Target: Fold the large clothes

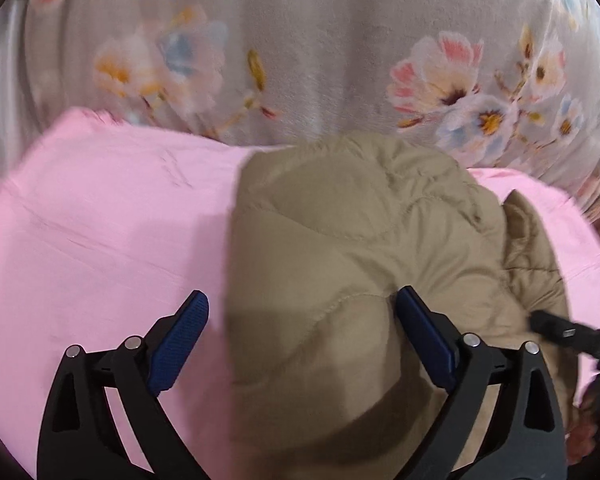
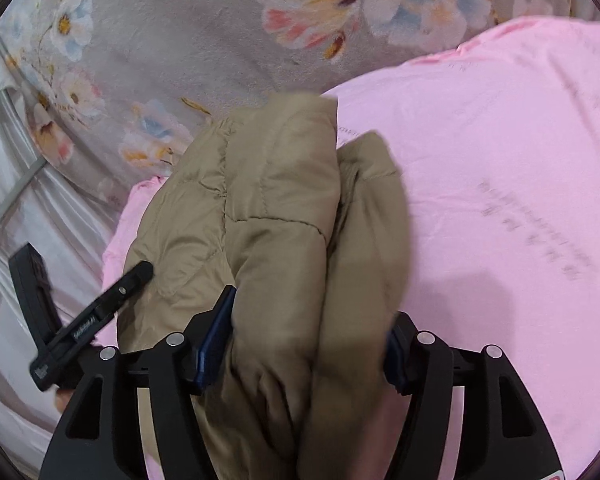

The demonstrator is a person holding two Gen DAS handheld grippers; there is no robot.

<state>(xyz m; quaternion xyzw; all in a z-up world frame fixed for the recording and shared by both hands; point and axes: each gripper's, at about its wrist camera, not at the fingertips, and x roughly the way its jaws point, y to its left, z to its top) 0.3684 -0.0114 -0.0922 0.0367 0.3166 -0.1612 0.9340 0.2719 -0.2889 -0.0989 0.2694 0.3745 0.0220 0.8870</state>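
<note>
Tan quilted jacket [image 2: 268, 216] on pink cloth [image 2: 500, 160], between both claws.

The bunched tan quilted jacket [image 1: 360, 240] filled the left wrist view from centre to 6 o'clock, blocking passage there. Bare pink sheet [image 1: 100, 232] lay open toward 9 o'clock. The right gripper [image 1: 556, 328] intruded at 3 o'clock; floral blanket [image 1: 320, 60] spanned 12 o'clock.

Faint print on the pink cloth [image 2: 500, 160] is unreadable.
</note>
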